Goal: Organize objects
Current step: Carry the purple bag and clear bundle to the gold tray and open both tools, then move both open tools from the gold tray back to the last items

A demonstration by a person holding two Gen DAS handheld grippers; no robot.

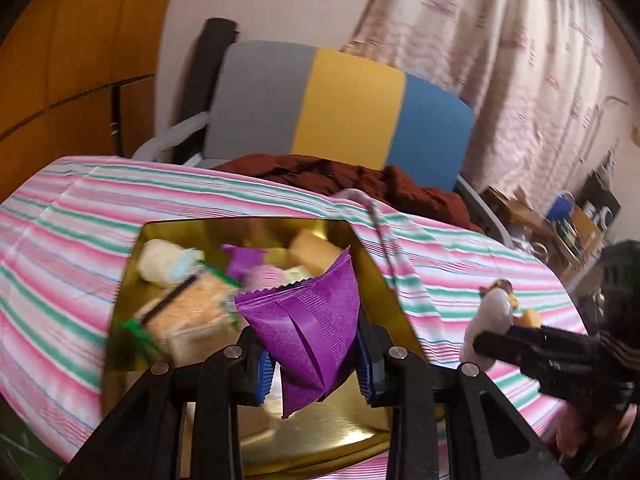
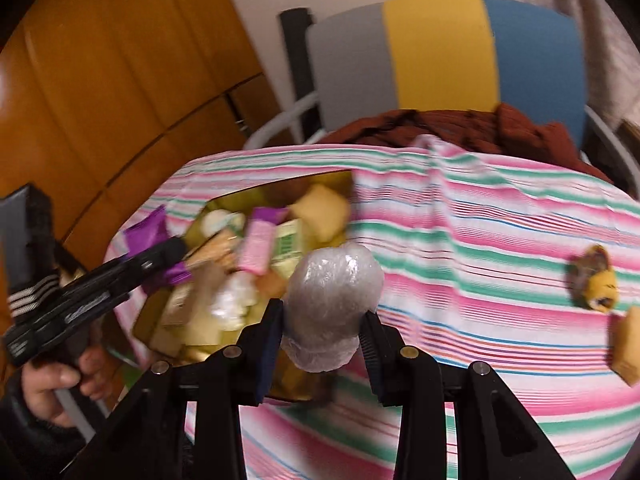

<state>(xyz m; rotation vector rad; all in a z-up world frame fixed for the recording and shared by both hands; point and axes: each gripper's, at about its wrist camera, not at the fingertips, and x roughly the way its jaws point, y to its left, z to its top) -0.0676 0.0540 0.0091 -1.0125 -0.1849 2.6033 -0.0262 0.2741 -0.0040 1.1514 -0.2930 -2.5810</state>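
Both jaws grip: left gripper [image 1: 316, 356] a purple packet [image 1: 308, 320], right gripper [image 2: 322, 344] a wrapped bun [image 2: 332, 300]; converging over the crowded gold tray [image 2: 248, 196], they may collide

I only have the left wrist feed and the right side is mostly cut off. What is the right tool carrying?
Observer: The right tool is shut on a clear-wrapped whitish bundle, beside the gold tray.
Operator: Anything still loose on the cloth?
Observer: Yes, a dark and yellow snack lies far right on the striped tablecloth.
Operator: Only that?
Observer: No, a tan packet lies just below it, at the frame edge.
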